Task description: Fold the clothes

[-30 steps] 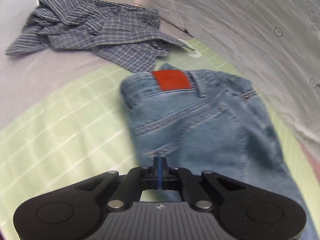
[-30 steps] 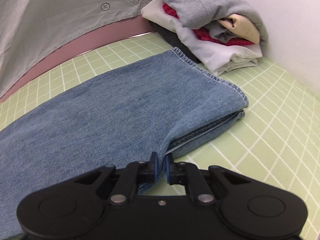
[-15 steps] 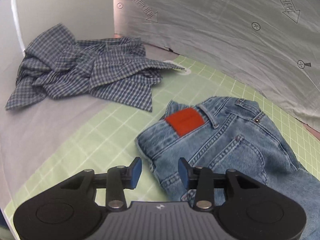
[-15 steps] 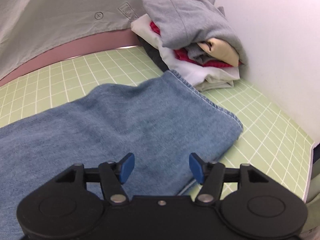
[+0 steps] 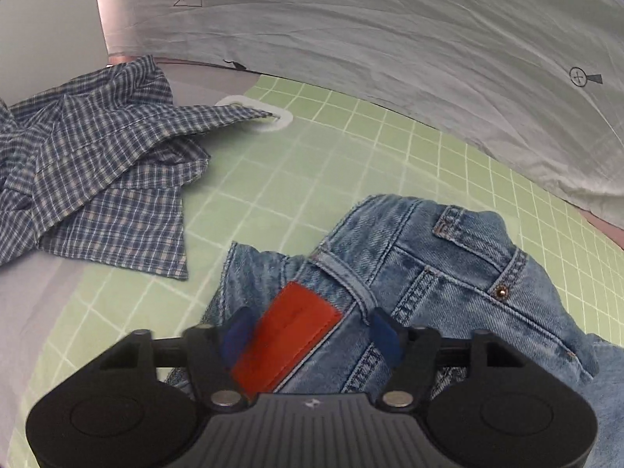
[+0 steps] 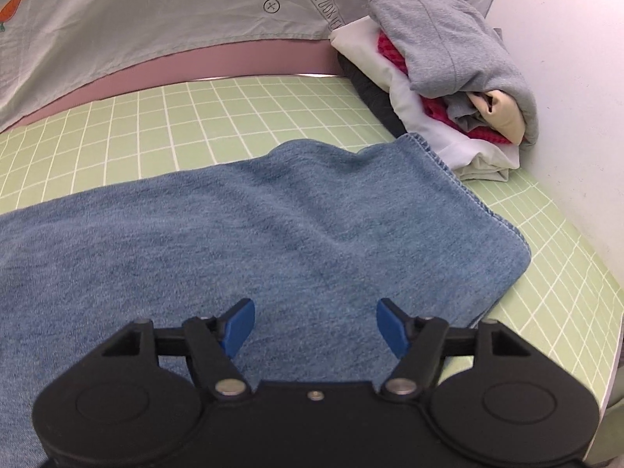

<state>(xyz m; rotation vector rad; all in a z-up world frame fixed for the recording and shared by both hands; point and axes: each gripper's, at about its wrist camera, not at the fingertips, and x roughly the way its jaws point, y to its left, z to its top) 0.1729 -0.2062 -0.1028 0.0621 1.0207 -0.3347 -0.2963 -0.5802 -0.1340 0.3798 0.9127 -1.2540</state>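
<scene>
Blue-and-white checked shirt point(image 5: 97, 163): crumpled at the left of the left wrist view, lying partly on the grey surface and partly on the green gridded cutting mat point(image 5: 319, 163).
White ring point(image 5: 273, 117): on the mat, partly under a corner of the shirt.
Grey printed sheet point(image 5: 390, 39): hangs across the top of both views, with arrow and cross marks.
Light blue denim jeans point(image 5: 448, 273): waist end at lower centre-right of the left wrist view, back pocket and rivet up; the red rectangular patch point(image 5: 288, 343) sits on the waistband.
Left hand-held gripper point(image 5: 310, 335): spread wide, blue fingertips point(image 5: 384, 335) either side of the red patch, holding nothing.
Jeans, leg end: fills the middle of the right wrist view point(image 6: 273, 234), laid flat on the mat, hem towards the right.
Right hand-held gripper point(image 6: 316, 327): spread wide over the denim at lower centre, empty.
Pile of folded clothes point(image 6: 440, 62): upper right of the right wrist view, grey garment on top, red and white below, just beside the jeans hem.
</scene>
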